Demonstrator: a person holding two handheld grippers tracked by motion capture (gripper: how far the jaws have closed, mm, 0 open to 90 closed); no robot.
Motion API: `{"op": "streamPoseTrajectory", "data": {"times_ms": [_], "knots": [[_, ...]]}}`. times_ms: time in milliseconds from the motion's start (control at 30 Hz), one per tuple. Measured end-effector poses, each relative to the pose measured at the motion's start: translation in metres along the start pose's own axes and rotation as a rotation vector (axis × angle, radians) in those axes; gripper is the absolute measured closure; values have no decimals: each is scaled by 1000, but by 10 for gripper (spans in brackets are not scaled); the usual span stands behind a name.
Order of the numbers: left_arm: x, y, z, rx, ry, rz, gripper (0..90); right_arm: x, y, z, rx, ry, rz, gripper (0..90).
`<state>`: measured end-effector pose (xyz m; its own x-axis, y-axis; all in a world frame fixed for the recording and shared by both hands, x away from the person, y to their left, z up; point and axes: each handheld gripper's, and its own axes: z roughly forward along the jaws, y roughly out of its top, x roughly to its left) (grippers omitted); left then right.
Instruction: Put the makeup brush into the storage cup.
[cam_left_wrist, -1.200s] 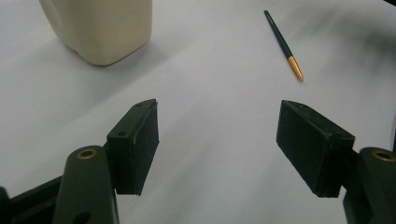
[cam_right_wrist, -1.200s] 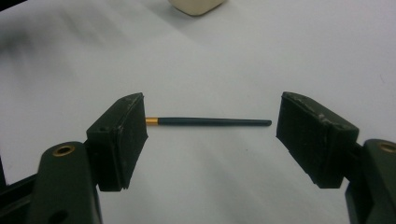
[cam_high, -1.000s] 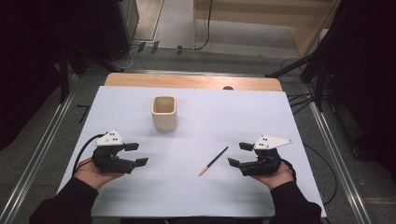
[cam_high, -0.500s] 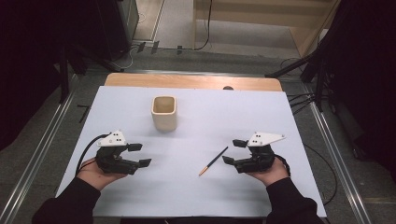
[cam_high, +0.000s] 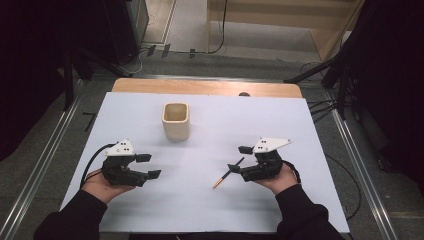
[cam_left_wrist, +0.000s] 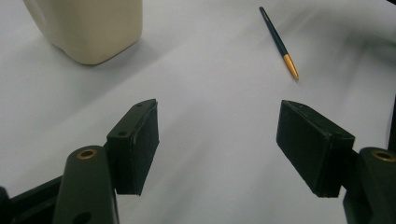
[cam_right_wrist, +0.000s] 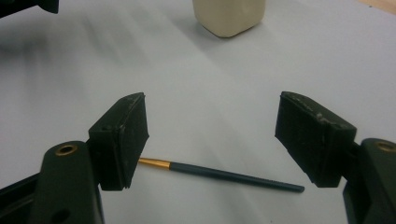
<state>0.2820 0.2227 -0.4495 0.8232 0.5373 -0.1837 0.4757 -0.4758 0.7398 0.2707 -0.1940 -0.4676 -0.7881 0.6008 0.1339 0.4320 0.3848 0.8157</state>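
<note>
A dark pen with a gold tip lies flat on the white table cover, right of centre. My right gripper is open just to the pen's right, its jaws straddling the pen from above without touching it. A cream square cup stands upright toward the back. My left gripper is open at the front left, with nothing between its jaws.
A wooden table edge runs along the back beyond the white cover. Metal rails flank the table on both sides. Cables and dark stands lie on the floor behind.
My right gripper has moved left toward the pen, so its jaws now stand over it. The left gripper has shifted slightly right. The pen and cup have not moved.
</note>
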Motion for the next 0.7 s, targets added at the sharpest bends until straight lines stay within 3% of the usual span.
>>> {"op": "streamPoseTrajectory", "data": {"times_ms": [500, 700], "knots": [[1, -1, -1, 2, 0, -1, 305, 2, 12, 20, 5, -6, -3, 274], [2, -1, -1, 3, -1, -2, 305, 3, 12, 19, 57, -28, -42, 276]]}}
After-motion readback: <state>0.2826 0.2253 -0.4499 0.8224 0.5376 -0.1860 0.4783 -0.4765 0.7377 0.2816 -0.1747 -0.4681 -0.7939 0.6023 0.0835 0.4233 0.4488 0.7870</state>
